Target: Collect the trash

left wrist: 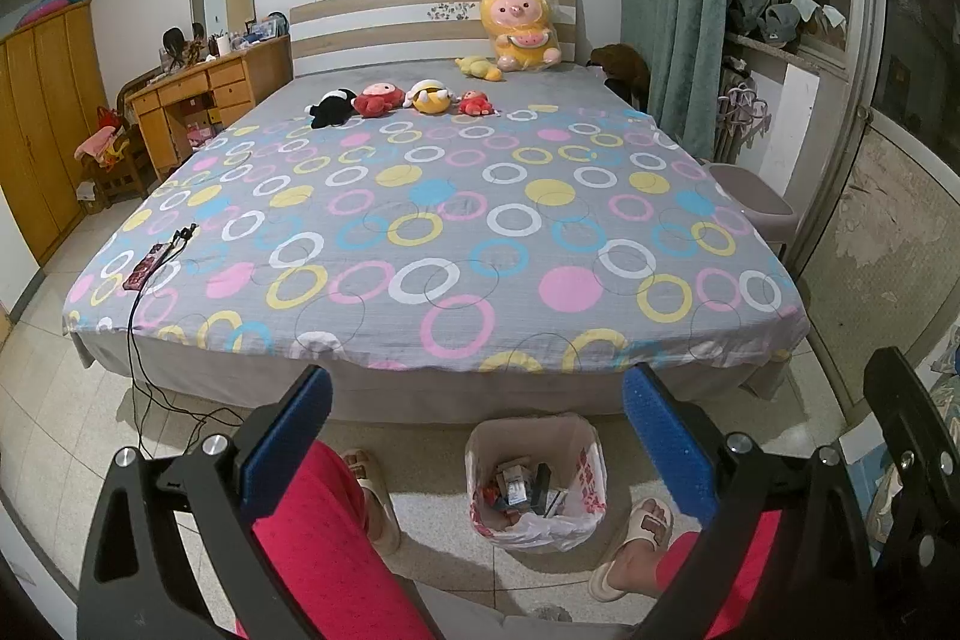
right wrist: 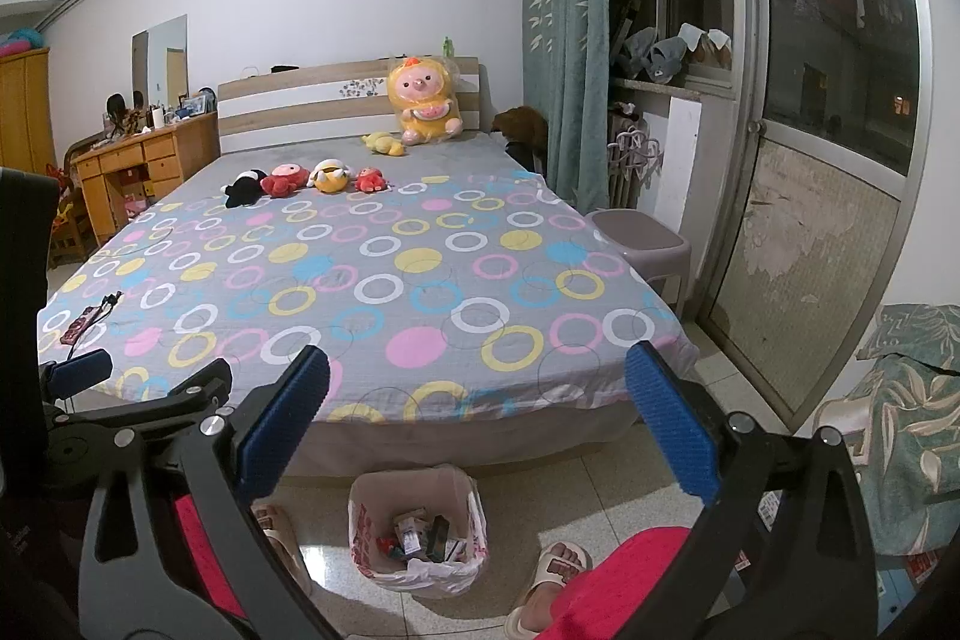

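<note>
Nearest to us, our left gripper [left wrist: 477, 436] is spread wide with nothing between its blue pads, and our right gripper [right wrist: 477, 430] is spread just as wide and equally empty. In the right wrist view part of the left gripper shows at the left edge. Below them we see our red trouser legs [left wrist: 324, 538] and our feet in pale slippers [left wrist: 636, 538] on the tiled floor [left wrist: 66, 436].

Between our feet stands the trash bin [left wrist: 536, 481], lined with a white plastic bag printed in red. Small boxes and wrappers [left wrist: 522, 484] lie inside it. It sits on the floor just in front of the foot of the bed [left wrist: 432, 220].

The bed carries a grey sheet with coloured rings and dots. Near its left edge lies a power strip [left wrist: 147, 268], its black cable [left wrist: 135, 370] trailing down to the floor. Farther up, four small plush toys [left wrist: 402, 100] lie in a row, and a large yellow plush [left wrist: 519, 31] in a clear bag leans on the headboard, a small yellow toy beside it.

To the right of the bed stands a plastic stool [right wrist: 645, 235], behind it a teal curtain [right wrist: 561, 28]. Far left stands a cluttered wooden table [left wrist: 204, 91] beside a wardrobe [left wrist: 42, 124].
</note>
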`<state>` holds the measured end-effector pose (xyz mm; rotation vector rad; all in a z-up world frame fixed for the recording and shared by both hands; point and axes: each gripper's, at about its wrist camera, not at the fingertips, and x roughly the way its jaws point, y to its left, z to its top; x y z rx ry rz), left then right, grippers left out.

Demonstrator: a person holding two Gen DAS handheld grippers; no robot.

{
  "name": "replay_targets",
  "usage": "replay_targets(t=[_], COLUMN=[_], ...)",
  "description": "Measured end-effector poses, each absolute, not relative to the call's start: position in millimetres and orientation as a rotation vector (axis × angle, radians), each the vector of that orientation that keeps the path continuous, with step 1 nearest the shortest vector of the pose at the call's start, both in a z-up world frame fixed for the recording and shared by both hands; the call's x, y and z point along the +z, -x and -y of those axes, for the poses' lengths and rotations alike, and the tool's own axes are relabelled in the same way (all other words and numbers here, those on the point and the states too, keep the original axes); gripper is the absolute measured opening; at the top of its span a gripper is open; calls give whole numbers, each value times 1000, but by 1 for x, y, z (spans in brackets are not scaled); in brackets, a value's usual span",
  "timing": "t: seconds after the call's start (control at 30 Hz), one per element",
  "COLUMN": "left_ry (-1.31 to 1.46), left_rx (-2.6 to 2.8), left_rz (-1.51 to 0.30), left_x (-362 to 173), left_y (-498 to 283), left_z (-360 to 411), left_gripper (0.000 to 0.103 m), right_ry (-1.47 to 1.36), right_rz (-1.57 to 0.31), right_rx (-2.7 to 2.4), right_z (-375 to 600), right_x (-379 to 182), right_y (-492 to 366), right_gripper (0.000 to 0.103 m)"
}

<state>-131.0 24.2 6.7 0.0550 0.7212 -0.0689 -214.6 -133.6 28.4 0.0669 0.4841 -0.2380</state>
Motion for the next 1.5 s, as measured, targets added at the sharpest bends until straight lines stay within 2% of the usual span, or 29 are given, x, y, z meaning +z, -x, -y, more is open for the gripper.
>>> replay_targets(t=[1.5], left_ry=[-63], left_rx=[-57], left_rz=[-702], left_x=[18], left_y=[132], left_z=[-23], left_gripper=[95], right_ry=[-69], right_rz=[-485], right_rx=[-236], right_z=[132], right_x=[34], right_y=[209], right_gripper=[96])
